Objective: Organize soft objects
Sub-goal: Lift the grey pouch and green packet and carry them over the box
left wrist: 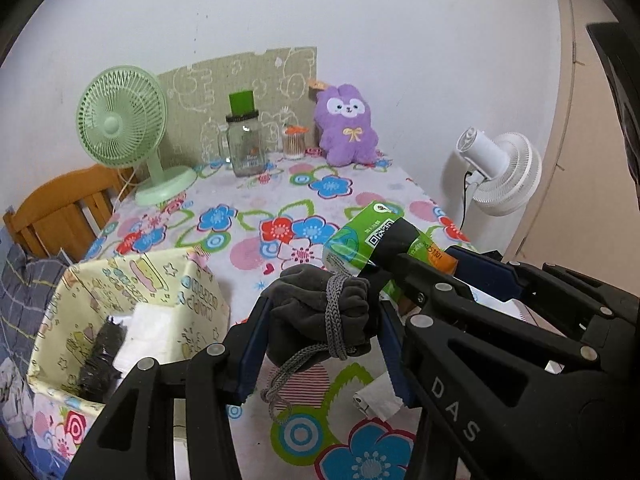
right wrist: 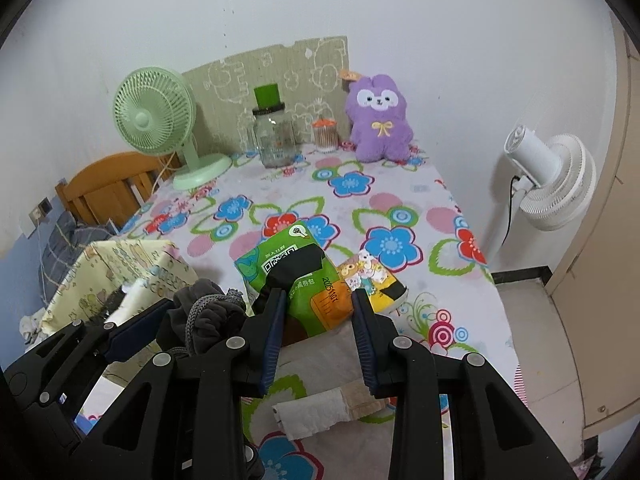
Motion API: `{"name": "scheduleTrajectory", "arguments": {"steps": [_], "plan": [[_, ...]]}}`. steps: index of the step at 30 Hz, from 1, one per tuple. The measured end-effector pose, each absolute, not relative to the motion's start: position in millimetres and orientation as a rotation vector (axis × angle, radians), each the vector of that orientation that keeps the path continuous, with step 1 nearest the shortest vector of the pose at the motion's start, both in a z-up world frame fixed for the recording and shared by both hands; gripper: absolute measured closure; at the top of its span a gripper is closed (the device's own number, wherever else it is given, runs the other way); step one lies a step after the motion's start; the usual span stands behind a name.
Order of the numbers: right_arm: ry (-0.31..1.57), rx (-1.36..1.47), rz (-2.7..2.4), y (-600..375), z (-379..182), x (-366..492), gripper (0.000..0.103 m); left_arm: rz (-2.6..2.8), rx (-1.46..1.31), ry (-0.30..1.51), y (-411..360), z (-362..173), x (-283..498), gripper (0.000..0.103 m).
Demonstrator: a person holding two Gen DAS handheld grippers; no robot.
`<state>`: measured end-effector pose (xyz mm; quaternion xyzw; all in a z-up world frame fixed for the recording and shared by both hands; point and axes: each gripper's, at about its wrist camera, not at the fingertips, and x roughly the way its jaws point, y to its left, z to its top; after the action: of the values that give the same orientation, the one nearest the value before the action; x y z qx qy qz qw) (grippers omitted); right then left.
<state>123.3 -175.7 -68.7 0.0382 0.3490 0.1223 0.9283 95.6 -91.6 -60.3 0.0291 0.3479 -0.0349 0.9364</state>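
Note:
My left gripper (left wrist: 320,312) is shut on a dark grey cloth pouch (left wrist: 320,308) tied with a grey cord, held above the flowered tablecloth (left wrist: 256,208). My right gripper (right wrist: 318,300) is shut on a green tissue pack (right wrist: 296,276), held just to the right of the pouch (right wrist: 204,316); the pack also shows in the left wrist view (left wrist: 360,236). A pale yellow fabric basket (left wrist: 132,280) sits at the left, with white tissue and a dark item inside. A purple plush rabbit (left wrist: 348,124) stands at the table's far edge.
A green desk fan (left wrist: 124,128), a glass jar (left wrist: 244,144) and a cotton-swab pot (left wrist: 295,142) stand at the back. A cartoon-printed tissue pack (right wrist: 372,280) and a white paper roll (right wrist: 312,412) lie near me. A white fan (right wrist: 548,176) stands off the right edge.

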Motion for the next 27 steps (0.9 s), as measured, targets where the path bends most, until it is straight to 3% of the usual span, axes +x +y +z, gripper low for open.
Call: {"name": "scheduleTrajectory", "arguments": {"steps": [27], "plan": [[0.607, 0.059, 0.25, -152, -16, 82, 0.067, -0.097, 0.092, 0.596, -63, -14, 57, 0.05]]}}
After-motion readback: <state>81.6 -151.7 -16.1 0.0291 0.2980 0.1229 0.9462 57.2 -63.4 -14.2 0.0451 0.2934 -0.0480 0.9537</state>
